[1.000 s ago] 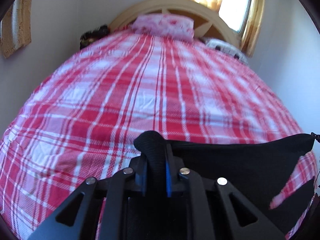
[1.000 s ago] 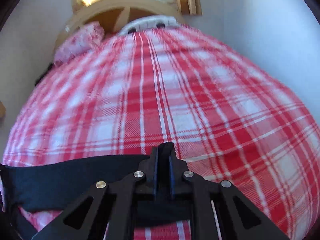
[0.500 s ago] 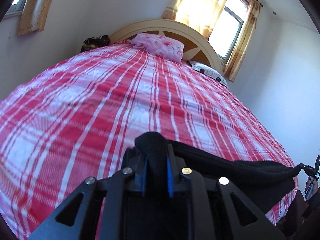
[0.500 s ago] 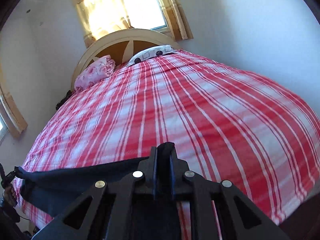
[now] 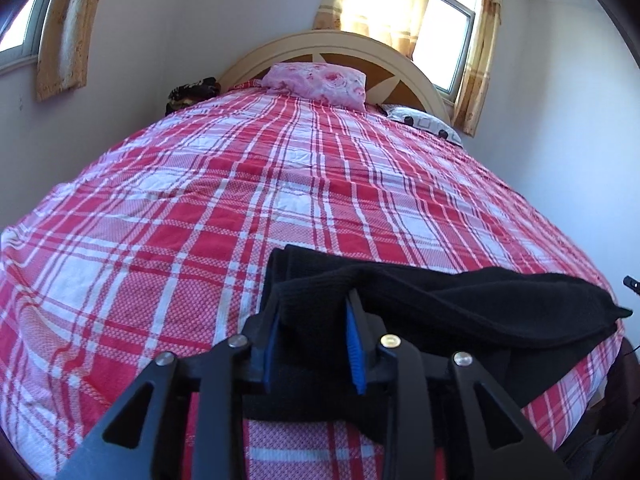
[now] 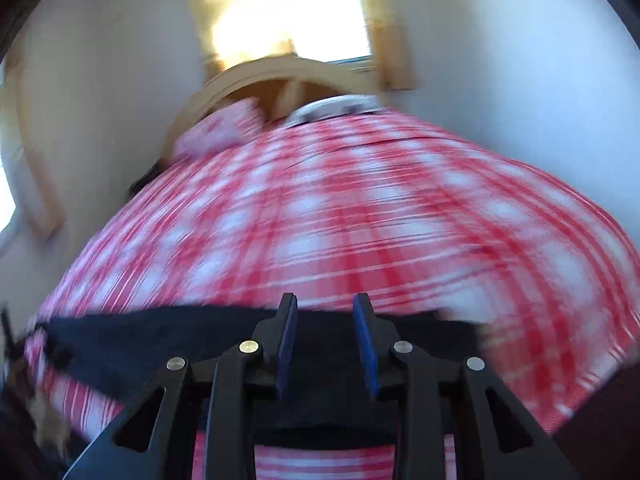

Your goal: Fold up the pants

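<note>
Black pants lie in a long band across the near end of the red-and-white plaid bed. My left gripper sits at their left end. Its jaws are opening and a loose hump of black fabric still rests between the blue pads. The right wrist view is blurred by motion. There the pants stretch to the left under my right gripper. Its jaws are opening too, with nothing pinched between the pads, only cloth lying below them.
A pink floral pillow and a white patterned pillow lean at the curved wooden headboard. A dark bundle sits at the bed's far left corner. Curtained windows are behind. The bed drops off at the right.
Both pairs of jaws have parted from a tight pinch. The pants, stretched taut between the grippers before, now lie slack on the bed. The right gripper has swung sideways.
</note>
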The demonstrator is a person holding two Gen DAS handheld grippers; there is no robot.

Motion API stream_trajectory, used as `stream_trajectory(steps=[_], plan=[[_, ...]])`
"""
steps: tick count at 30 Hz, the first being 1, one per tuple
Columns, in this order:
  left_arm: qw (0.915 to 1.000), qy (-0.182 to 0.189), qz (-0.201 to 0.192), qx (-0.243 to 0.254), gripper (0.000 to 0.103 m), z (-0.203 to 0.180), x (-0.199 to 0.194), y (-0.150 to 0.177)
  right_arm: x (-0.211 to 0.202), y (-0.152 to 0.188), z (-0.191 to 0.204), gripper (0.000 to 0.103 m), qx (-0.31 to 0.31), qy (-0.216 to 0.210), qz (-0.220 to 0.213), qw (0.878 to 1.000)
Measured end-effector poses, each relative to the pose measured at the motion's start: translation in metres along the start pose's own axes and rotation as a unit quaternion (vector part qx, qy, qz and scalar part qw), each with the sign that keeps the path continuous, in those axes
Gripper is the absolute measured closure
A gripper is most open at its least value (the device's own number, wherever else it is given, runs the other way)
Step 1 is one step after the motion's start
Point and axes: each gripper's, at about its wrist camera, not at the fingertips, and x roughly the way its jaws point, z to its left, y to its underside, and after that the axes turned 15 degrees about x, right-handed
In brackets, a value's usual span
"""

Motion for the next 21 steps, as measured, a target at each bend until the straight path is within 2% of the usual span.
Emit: stream_trajectory(steps=[3, 5, 8, 10, 12, 14, 16, 21], plan=[[1.0000, -0.004, -0.001, 0.004, 0.072, 0.001, -0.002, -0.003, 0.036, 0.041, 0.085, 0.072, -0.110, -0.076, 0.057, 0.989], [0.9999, -0.011, -0.003, 0.011, 0.072, 0.000, -0.004, -0.007, 0.060, 0.071, 0.134, 0.072, -0.159, -0.123, 0.095, 0.975], [0.9997, -0.011, -0.010, 0.018, 0.072, -0.002, -0.008, -0.009, 0.090, 0.114, 0.194, 0.072, -0.221, -0.163, 0.150, 0.950], [0.9998, -0.009, -0.009, 0.016, 0.072, -0.001, -0.009, -0.008, 0.098, 0.137, 0.224, 0.072, -0.270, -0.177, 0.159, 0.933], [0.9997, -0.011, -0.004, 0.022, 0.072, -0.003, -0.007, -0.006, 0.102, 0.153, 0.245, 0.072, -0.299, -0.188, 0.165, 0.921], [0.9997, -0.009, -0.003, 0.021, 0.072, -0.002, -0.006, -0.001, 0.112, 0.162, 0.258, 0.072, -0.311, -0.187, 0.171, 0.916], [0.9999, -0.006, -0.004, 0.013, 0.072, 0.000, -0.006, 0.001, 0.122, 0.169, 0.264, 0.072, -0.323, -0.173, 0.174, 0.914], [0.9999, -0.006, -0.013, 0.003, 0.072, 0.001, -0.006, -0.001, 0.128, 0.168, 0.269, 0.073, -0.324, -0.177, 0.194, 0.909]])
